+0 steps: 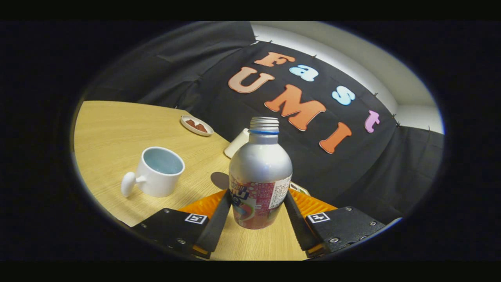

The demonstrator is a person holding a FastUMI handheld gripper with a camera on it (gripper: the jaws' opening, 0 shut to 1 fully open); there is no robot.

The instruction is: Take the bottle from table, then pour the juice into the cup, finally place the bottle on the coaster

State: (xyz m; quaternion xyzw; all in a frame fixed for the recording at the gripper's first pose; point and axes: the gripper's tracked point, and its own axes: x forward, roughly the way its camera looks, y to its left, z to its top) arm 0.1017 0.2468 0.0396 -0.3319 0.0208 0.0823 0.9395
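Note:
A silver aluminium bottle (260, 168) with a colourful label, a blue neck ring and no cap sits between my fingers. My gripper (257, 196) is shut on its lower body, one finger pressing on each side. The bottle stands straight along the fingers while the wooden table (117, 129) slants across the view, and the bottle's shadow falls on the wood to its left. A white cup (160, 172) with a pale blue inside stands on the table ahead and to the left of the fingers, its handle toward me and to the left.
A small white dish (197, 125) with brown pieces lies beyond the cup near the table's far edge. A white object (236, 143) shows partly behind the bottle's shoulder. The black cloth wall hangs past the table's far and right sides.

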